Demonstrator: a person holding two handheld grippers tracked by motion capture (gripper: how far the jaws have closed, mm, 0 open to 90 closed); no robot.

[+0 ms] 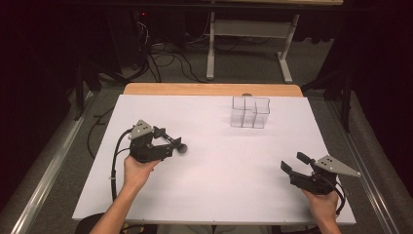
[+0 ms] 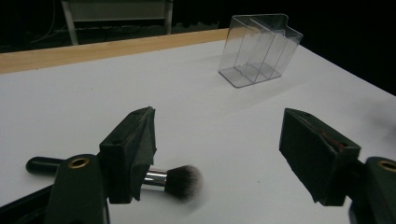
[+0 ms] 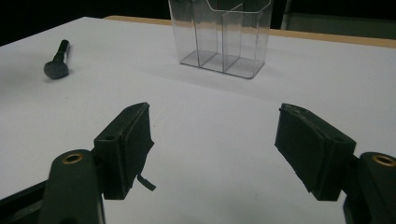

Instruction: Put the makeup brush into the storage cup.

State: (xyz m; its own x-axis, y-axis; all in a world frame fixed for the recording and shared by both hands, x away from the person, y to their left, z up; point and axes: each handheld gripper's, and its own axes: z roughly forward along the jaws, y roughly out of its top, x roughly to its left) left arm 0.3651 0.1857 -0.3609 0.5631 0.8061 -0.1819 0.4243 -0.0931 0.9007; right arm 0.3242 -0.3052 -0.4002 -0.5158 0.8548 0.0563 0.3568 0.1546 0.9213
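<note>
The left gripper (image 1: 176, 142) hangs with jaws wide apart, nothing between them; the makeup brush (image 1: 182, 147) lies on the white table (image 1: 209, 195) at its tips (bristles toward three o'clock). At one o'clock from the brush stands a clear organizer (image 1: 250, 112). The right gripper (image 1: 293, 162) gapes too.

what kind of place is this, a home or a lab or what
Most likely a lab or recording workspace, not a home. A work table covered in plain white stands in a dark room, loose cables run across the floor behind it, and a person holds a handheld gripper in each hand over a makeup brush and a clear organizer.
</note>
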